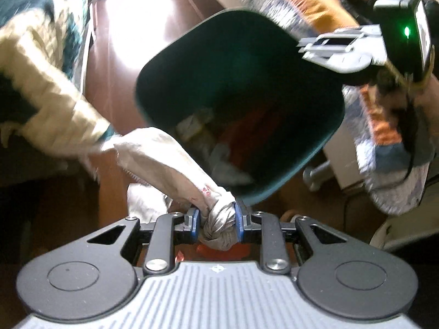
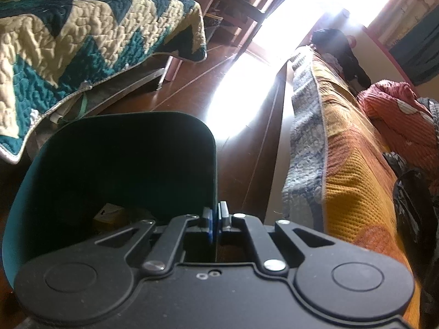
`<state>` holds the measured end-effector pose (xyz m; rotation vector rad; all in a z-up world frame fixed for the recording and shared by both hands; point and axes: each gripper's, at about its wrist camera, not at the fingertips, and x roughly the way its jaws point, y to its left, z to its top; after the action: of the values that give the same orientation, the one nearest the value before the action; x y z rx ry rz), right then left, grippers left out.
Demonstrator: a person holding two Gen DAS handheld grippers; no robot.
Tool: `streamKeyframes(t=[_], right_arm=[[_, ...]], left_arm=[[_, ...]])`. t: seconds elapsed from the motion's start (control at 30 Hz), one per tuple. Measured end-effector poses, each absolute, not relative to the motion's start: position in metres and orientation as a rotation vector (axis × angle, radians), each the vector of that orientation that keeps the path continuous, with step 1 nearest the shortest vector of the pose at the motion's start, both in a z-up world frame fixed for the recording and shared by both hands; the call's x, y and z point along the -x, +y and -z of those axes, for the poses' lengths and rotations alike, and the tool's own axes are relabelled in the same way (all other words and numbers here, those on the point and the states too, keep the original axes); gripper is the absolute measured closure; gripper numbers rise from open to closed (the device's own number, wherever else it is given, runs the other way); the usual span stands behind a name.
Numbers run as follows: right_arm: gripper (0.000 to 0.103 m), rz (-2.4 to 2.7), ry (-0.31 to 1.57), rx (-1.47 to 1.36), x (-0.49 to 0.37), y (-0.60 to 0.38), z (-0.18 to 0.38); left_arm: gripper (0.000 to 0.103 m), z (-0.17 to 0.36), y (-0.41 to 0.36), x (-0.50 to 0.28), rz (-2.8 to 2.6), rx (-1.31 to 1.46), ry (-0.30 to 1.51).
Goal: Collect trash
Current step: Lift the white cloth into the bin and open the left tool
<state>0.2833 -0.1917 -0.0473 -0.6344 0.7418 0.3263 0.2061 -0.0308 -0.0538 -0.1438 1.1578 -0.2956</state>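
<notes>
Teal bin (image 2: 115, 164) is pinched at its rim by right tool (image 2: 216, 219), tilted to receive crumpled wrapper (image 1: 216, 224) clamped in left tool (image 1: 216, 220).

Your left gripper (image 1: 216, 219) points steeply downward, its blue-padded fingers (image 1: 193, 220) closed on a bunched wad of pale cloth (image 1: 219, 229) that fills the narrow gap between them. Your right gripper (image 2: 216, 220) angles down less steeply, its jaws pressed nearly together on the thin rim of the dark green bin (image 2: 115, 170), one finger inside the wall and one outside. From the left wrist view, your right gripper sits at the upper right, a green light glowing on its body.
</notes>
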Motion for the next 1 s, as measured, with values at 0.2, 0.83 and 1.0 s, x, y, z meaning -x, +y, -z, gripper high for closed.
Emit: streamKeyframes(t=[0.2,0.83,1.0], right_arm=[[0.099,-0.361,0.726,0.662,-0.275,-0.184,0.047],[0.099,-0.394,0.708,0.680,-0.269,-0.176,0.045],[0.099,-0.392,0.709,0.674,-0.270,-0.177,0.045]], left_arm=[[0.079,0.058,-0.058,-0.235,0.322,0.162,1.126],[0.079,0.123,-0.102,-0.276,0.324,0.025,1.206],[0.076,0.131,-0.102,-0.282,0.311,0.040,1.224]])
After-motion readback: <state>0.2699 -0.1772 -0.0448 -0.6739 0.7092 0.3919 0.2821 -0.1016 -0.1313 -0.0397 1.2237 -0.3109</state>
